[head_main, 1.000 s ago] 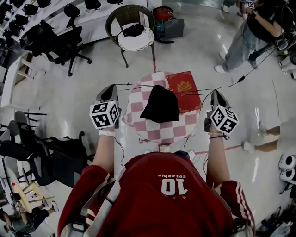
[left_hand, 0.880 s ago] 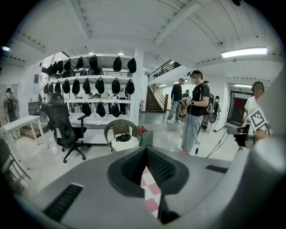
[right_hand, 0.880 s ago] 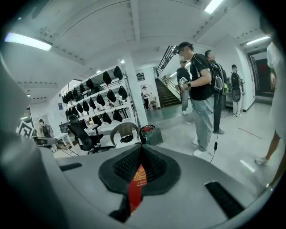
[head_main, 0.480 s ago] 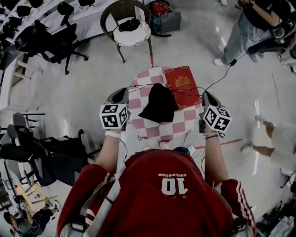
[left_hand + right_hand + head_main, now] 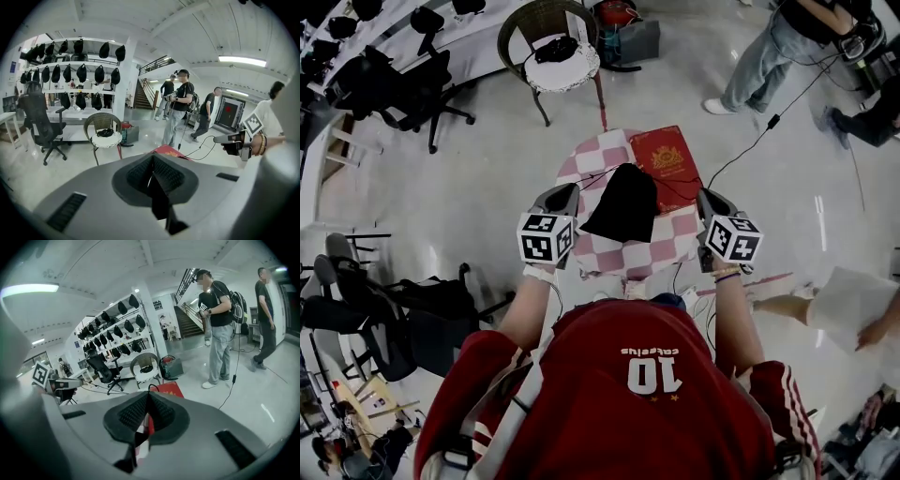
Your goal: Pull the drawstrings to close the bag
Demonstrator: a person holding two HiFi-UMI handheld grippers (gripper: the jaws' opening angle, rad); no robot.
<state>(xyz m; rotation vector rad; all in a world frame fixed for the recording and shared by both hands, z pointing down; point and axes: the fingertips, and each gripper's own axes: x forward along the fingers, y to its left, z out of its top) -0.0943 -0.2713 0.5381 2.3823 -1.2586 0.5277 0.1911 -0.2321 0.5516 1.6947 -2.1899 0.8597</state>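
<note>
- Black bag (image 5: 624, 202) lies in the middle of a small round table (image 5: 609, 255) covered with a pink-and-white check cloth; its narrow top points away from the person
- From that top two thin dark drawstrings run out sideways: the left string (image 5: 598, 174) to the left gripper (image 5: 573, 191), the right string (image 5: 673, 187) across a red box (image 5: 667, 159) to the right gripper (image 5: 702, 195)
- Both strings hang a little loose, not in a straight line
- Left gripper: jaws pressed together, pads meeting with no gap; the string ends at its tip
- Right gripper: jaws likewise closed tight, with a short loop of dark cord rising just past the tip
- The grippers stand at the table's two sides, just beside the bag and level with each other, both tipped downward
- The red box lies flat at the far right of the table, its near corner under the bag's edge
- Beyond the table a wicker chair (image 5: 546, 36) with a white cushion stands on the pale floor; black office chairs (image 5: 403, 86) to the left
- People stand at the far right
</note>
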